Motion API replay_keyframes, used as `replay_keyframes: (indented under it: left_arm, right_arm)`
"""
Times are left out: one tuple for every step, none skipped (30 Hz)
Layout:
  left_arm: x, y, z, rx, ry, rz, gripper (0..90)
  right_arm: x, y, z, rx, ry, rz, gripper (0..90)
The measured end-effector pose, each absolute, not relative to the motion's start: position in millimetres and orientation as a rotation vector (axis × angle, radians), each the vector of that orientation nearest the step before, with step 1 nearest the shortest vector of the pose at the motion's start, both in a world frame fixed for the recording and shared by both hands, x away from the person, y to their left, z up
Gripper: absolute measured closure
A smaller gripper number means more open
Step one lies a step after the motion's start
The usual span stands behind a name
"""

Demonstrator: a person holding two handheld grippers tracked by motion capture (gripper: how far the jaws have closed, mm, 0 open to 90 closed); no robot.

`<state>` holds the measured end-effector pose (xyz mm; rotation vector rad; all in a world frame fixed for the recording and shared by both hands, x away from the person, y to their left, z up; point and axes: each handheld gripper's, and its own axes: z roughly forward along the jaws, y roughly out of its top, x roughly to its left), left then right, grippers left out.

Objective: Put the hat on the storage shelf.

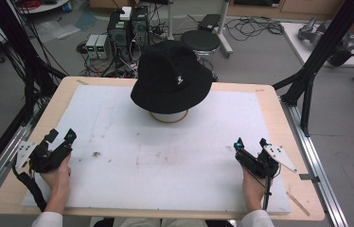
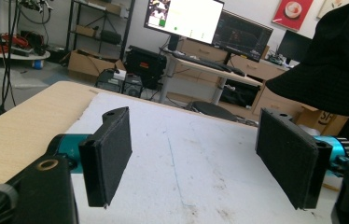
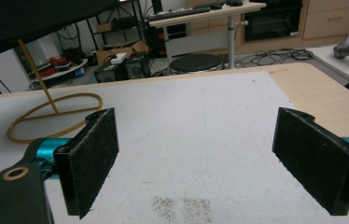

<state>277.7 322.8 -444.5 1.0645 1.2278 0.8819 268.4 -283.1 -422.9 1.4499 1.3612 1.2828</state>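
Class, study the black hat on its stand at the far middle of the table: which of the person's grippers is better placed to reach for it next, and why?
Neither clearly. The hat sits about midway between the left gripper and right gripper; both rest open at the near edge of the white mat, empty. Perhaps slightly the right, whose view shows the stand close ahead.

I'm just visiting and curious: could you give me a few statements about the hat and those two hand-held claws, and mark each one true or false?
1. The black hat sits on a wooden stand. True.
2. The left gripper clamps the hat's brim. False: it is open, apart from the hat.
3. The right gripper is open. True.
4. The hat lies flat on the white mat. False: the stand holds it raised.
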Motion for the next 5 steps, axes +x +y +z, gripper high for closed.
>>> replay_keyframes:
  left_arm:
    - [277.9, 322.6, -444.6, 1.064, 1.228, 0.881, 27.0]
    - [278.1, 322.6, -444.8, 1.066, 1.229, 0.880, 27.1]
    - [278.1, 322.6, -444.8, 1.066, 1.229, 0.880, 27.0]
    - [278.2, 322.5, -444.8, 1.066, 1.229, 0.880, 27.0]
    - [278.2, 322.5, -444.9, 1.066, 1.229, 0.880, 27.1]
  right_arm:
    - [268.6, -283.2, -423.0, 1.449, 1.362, 1.284, 13.7]
    - [268.6, -283.2, -423.0, 1.449, 1.363, 1.284, 13.7]
    - [268.6, -283.3, -423.0, 1.450, 1.363, 1.284, 13.7]
    - [268.6, -283.3, -423.0, 1.450, 1.363, 1.284, 13.7]
    - [268.5, -283.3, -423.1, 1.452, 1.362, 1.284, 13.7]
